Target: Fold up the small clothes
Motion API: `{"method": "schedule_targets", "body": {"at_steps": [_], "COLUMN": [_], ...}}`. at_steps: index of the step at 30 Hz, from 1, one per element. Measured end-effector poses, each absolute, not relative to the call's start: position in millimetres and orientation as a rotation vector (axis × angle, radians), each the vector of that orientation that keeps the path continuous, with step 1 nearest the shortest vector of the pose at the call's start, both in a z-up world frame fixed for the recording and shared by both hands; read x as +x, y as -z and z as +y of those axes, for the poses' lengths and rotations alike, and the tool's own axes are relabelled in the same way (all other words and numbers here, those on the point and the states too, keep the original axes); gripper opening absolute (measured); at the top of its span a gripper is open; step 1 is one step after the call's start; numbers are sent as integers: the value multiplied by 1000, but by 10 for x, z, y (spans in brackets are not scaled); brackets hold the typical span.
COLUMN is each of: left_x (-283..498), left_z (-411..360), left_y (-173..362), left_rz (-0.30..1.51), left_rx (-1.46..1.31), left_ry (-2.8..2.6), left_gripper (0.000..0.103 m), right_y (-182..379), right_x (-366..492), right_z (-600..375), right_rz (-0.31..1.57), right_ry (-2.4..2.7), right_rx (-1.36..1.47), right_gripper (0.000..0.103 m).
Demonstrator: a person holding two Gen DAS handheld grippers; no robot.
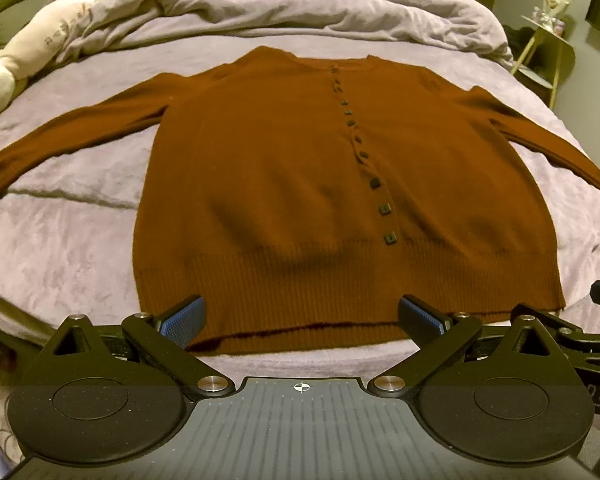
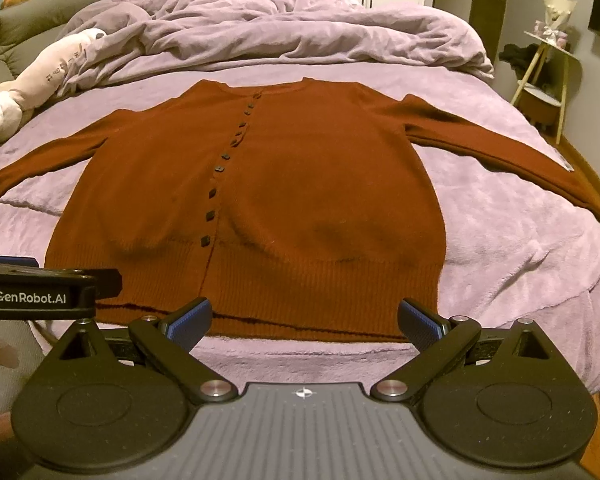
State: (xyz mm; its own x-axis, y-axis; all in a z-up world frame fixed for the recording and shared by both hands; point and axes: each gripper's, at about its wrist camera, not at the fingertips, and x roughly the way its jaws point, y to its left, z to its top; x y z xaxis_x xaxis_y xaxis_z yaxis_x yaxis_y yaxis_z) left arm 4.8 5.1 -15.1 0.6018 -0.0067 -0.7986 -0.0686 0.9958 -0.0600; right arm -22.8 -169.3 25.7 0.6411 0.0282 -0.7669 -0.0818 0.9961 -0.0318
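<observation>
A rust-brown buttoned cardigan (image 1: 300, 168) (image 2: 300, 184) lies flat and face up on the purple bed, both sleeves spread out to the sides and its ribbed hem nearest me. My left gripper (image 1: 300, 318) hovers open just short of the hem, nothing between its blue pads. My right gripper (image 2: 304, 320) is open too, at the hem's right half, and holds nothing. The left gripper's body (image 2: 39, 292) shows at the left edge of the right wrist view; part of the right gripper (image 1: 572, 320) shows at the right edge of the left wrist view.
A crumpled purple duvet (image 2: 279, 28) is piled at the head of the bed. A long white plush toy (image 1: 31, 52) lies at the left edge. A small side table (image 2: 548, 76) stands right of the bed. Purple sheet (image 2: 520, 240) borders the cardigan.
</observation>
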Motion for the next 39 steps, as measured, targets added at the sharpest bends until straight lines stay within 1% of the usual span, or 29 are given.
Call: {"method": "schedule_targets", "body": {"at_steps": [7,18,39], "left_x": [58,103,219], "left_z": [39,53,12], "left_y": [169,201,251], "left_rz": [931,943,968], "left_rx": [-87,-92,-84], "left_ry": [-36,-41,-43], "left_gripper": [103,103,103], "right_y": [-268,-271,-269], "right_x": [-229,-271,-207], "right_z": [-1761,-1689,-1797], "right_rz": [852,798,762], "right_ry": [-81,-172,-187], "right_rx": [-3,-13,55], "right_gripper": [99,99,99]}}
